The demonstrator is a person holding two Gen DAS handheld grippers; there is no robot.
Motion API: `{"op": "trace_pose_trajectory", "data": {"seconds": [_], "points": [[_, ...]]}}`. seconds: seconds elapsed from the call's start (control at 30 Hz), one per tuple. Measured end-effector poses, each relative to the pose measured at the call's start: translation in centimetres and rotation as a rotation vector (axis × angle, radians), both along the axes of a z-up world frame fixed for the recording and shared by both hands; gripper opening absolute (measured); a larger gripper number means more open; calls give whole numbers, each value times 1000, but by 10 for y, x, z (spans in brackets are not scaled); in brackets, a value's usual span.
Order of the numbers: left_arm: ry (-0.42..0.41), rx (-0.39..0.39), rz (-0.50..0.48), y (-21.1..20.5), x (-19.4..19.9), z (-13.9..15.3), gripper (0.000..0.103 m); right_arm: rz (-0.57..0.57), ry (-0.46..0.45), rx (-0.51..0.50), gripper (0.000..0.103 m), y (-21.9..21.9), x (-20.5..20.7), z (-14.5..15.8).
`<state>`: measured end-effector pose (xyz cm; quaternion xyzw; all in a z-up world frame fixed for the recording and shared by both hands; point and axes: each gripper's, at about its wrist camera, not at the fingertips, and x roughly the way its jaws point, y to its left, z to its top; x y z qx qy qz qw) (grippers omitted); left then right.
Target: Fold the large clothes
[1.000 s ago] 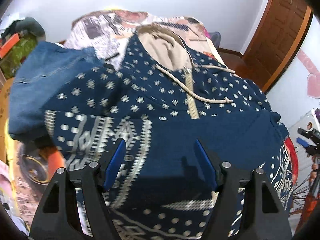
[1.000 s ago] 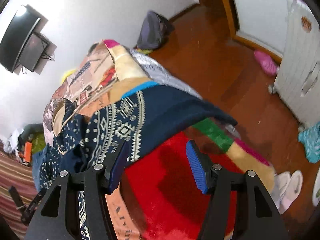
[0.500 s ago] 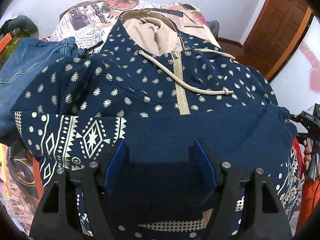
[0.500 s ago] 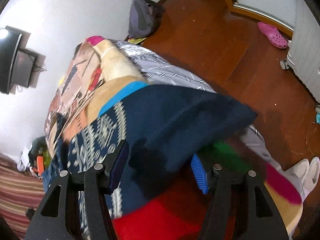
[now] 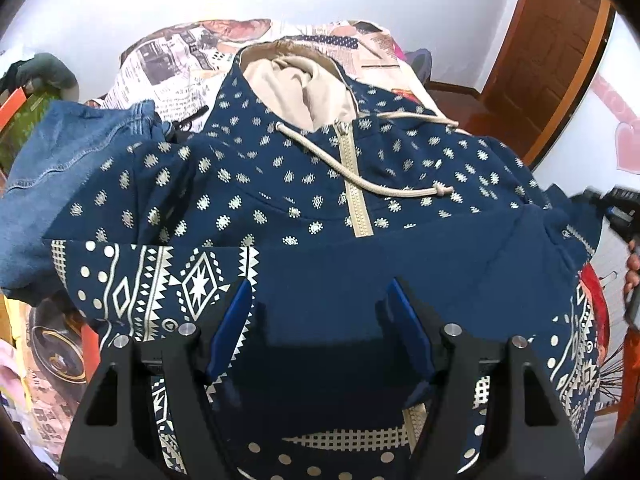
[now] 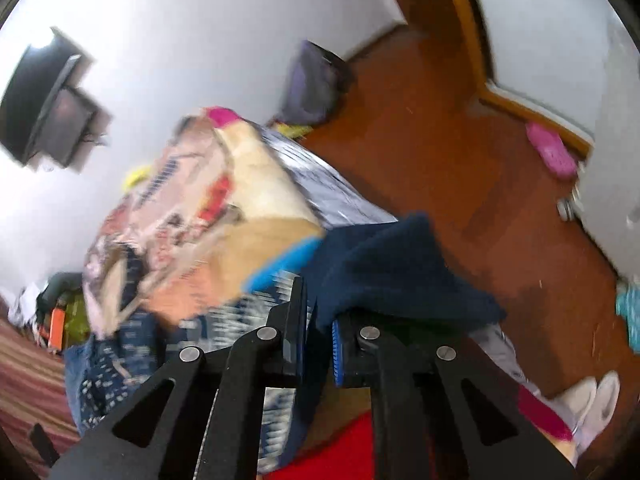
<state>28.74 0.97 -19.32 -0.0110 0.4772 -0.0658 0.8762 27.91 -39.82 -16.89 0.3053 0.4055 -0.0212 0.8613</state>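
Since the hoodie [image 5: 320, 208] is thick, soft fleece, limp and fairly heavy, take it at hems and seams, not mid-panel. Your left gripper [image 5: 320, 336] hovers with fingers wide over its plain navy hem; your right gripper [image 6: 318, 332] pinches a navy edge. Beyond lie printed chest, beige zip, cord, hood, all on the bed [image 5: 176, 64].
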Motion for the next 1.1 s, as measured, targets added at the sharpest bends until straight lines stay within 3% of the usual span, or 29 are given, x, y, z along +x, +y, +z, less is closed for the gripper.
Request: {"op": "trace_pose_trajectory", "data": {"seconds": [0.27, 0.43, 0.63, 0.93, 1.1], "points": [[-54, 18, -26, -2, -13, 17, 70, 218, -280, -87, 9, 80, -18, 110], [-95, 55, -64, -5, -24, 26, 70, 414, -354, -93, 9, 154, -27, 130], [-114, 74, -94, -5, -36, 29, 70, 579, -239, -103, 9, 226, -18, 84], [-109, 56, -79, 9, -48, 27, 70, 720, 10, -164, 10, 271, -25, 8], [-106, 55, -71, 11, -52, 26, 70, 797, 139, -190, 30, 275, -35, -4]]}}
